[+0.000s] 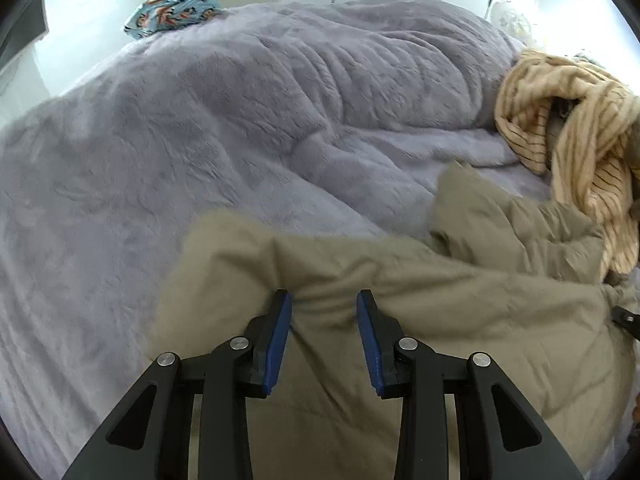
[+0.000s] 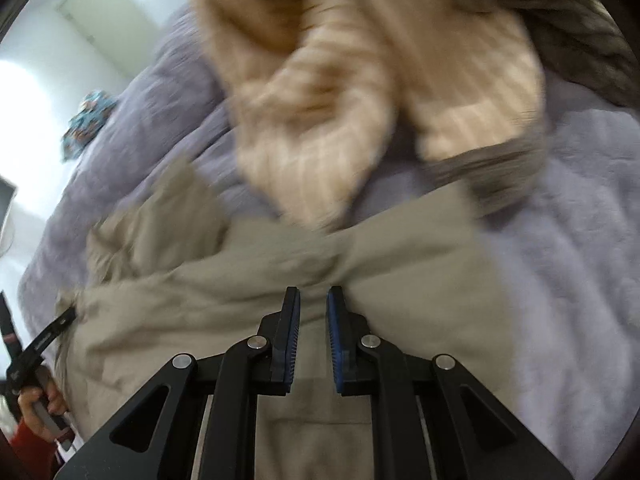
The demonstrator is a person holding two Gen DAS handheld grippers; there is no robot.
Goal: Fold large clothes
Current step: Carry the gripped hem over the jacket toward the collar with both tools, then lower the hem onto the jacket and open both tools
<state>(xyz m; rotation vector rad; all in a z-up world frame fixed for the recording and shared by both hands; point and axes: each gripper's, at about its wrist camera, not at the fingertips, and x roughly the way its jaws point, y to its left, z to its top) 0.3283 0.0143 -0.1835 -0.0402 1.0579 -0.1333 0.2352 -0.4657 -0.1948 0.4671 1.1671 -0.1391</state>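
A khaki garment [image 1: 400,280] lies crumpled on a lavender plush blanket [image 1: 200,120]; it also shows in the right wrist view [image 2: 240,280]. My left gripper [image 1: 324,300] is open, its blue pads either side of a fold of the khaki cloth. My right gripper [image 2: 313,300] has its jaws partly closed with a narrow gap, over the khaki cloth; a grip on the cloth cannot be made out. The left gripper's tip shows at the left of the right wrist view [image 2: 48,336], at the garment's edge.
A tan striped garment [image 1: 572,128] lies heaped at the right, also seen blurred in the right wrist view [image 2: 320,100], with a grey knit [image 2: 560,12] behind it. A blue patterned cloth [image 1: 176,8] sits at the bed's far edge. White walls and cabinets stand beyond.
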